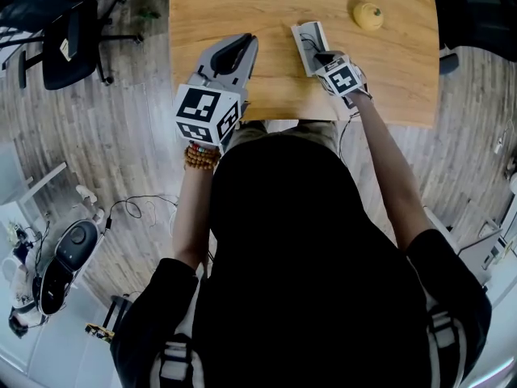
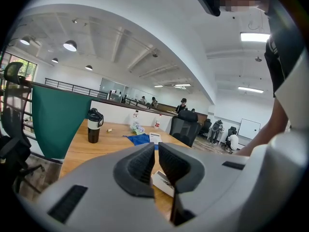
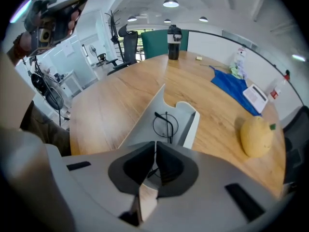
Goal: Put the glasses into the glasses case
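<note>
The wooden table (image 1: 242, 10) bears an open glasses case (image 1: 308, 40), yellow fruit (image 1: 368, 15), blue cloth (image 3: 231, 90).

I look down on a light wooden bench (image 1: 242, 6) standing on a grey plank floor (image 1: 137, 136), with a black office chair (image 1: 69, 43) off to the left and loose cables (image 1: 133, 207) trailing over the boards. Along the bench the room opens into a big white hall, with a dark green partition (image 2: 58, 124) at the bench's left edge, a dark railing (image 2: 72, 87) behind it, another black chair (image 2: 186, 128) to the right and a whiteboard (image 2: 249, 128) by the far wall. Round lamps (image 2: 70, 45) and long light panels (image 2: 254, 36) glow in the white ceiling, and a few people (image 2: 183, 104) stand far back, too small for me to tell more.
</note>
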`<action>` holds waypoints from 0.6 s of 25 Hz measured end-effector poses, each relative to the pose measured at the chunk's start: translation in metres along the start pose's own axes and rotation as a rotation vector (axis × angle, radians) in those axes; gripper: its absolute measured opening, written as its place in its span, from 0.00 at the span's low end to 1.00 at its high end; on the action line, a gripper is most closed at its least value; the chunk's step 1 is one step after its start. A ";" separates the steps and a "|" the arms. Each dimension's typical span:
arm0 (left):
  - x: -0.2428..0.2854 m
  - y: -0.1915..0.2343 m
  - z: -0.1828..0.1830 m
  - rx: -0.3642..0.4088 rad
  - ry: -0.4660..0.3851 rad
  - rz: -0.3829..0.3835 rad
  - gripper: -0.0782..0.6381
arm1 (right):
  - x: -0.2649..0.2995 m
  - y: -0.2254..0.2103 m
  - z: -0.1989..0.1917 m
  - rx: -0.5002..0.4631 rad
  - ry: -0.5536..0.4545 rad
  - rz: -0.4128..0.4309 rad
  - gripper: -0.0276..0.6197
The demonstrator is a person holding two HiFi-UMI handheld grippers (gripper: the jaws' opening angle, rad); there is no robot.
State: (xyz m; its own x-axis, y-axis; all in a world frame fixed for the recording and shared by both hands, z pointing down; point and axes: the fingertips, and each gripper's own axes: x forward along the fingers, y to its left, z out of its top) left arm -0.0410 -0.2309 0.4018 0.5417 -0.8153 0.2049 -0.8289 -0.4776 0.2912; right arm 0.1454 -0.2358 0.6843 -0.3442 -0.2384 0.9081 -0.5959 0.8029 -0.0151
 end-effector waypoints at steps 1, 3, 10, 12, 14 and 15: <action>0.000 0.000 0.000 -0.001 0.001 0.001 0.17 | -0.002 0.000 0.006 -0.018 -0.024 0.009 0.07; 0.002 -0.001 -0.003 -0.004 0.006 0.002 0.17 | -0.002 0.001 0.018 -0.055 -0.052 0.024 0.07; 0.008 -0.003 -0.005 -0.006 0.006 0.009 0.17 | 0.017 0.006 0.027 -0.129 -0.001 0.067 0.07; 0.008 0.001 -0.004 -0.011 0.005 0.020 0.17 | 0.023 0.008 0.030 -0.119 0.008 0.079 0.07; 0.006 0.003 -0.004 -0.014 0.005 0.029 0.17 | 0.026 0.009 0.032 -0.097 0.027 0.080 0.06; 0.005 0.003 -0.004 -0.015 0.005 0.031 0.17 | 0.027 0.007 0.033 -0.088 0.033 0.071 0.06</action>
State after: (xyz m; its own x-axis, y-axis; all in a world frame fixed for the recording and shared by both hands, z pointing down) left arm -0.0406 -0.2349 0.4069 0.5163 -0.8281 0.2184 -0.8432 -0.4469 0.2987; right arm 0.1082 -0.2547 0.6946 -0.3586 -0.1626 0.9192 -0.5045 0.8623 -0.0443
